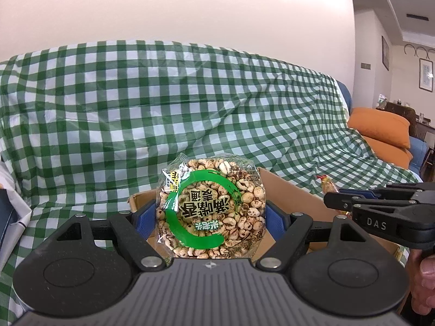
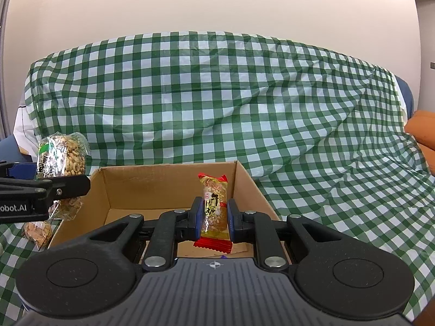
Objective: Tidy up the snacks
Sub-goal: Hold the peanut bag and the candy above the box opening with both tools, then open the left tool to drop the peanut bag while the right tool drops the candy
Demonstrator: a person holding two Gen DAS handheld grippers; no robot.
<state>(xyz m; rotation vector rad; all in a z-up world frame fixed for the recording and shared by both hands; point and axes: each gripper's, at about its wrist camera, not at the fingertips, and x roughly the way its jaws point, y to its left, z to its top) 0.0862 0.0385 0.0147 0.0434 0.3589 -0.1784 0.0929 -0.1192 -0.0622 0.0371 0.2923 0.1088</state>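
Two hand-held grippers work over a sofa draped in a green-and-white checked cloth (image 2: 217, 103); an open cardboard box (image 2: 246, 182) sits on the cloth in front of them, and from the right wrist view its visible floor looks bare.

The left gripper (image 1: 209, 212) has its jaws spread wide around a round, clear bag of puffed snack rounds with a green ring on the label (image 1: 210, 206); the blue pads press on both sides of it, so the bag is held, upright and upside down, just at the near left edge of the box. The right gripper (image 2: 214, 214) has its jaws nearly together, clamped on a slim gold-and-red candy bar (image 2: 214, 206) that stands upright above the near part of the box, toward the box's right wall.

A small packet of brown snacks (image 2: 36, 232) lies on the cloth just left of the box, not yet collected.

To do this step well, each hand would likely need to carry its snack fully past the box rim, lower it close to the floor, and only then let the jaws part; releasing high risks the crinkly bag tipping out; the two grippers sit near each other, so placing one at a time, on separate sides, would avoid a knock.
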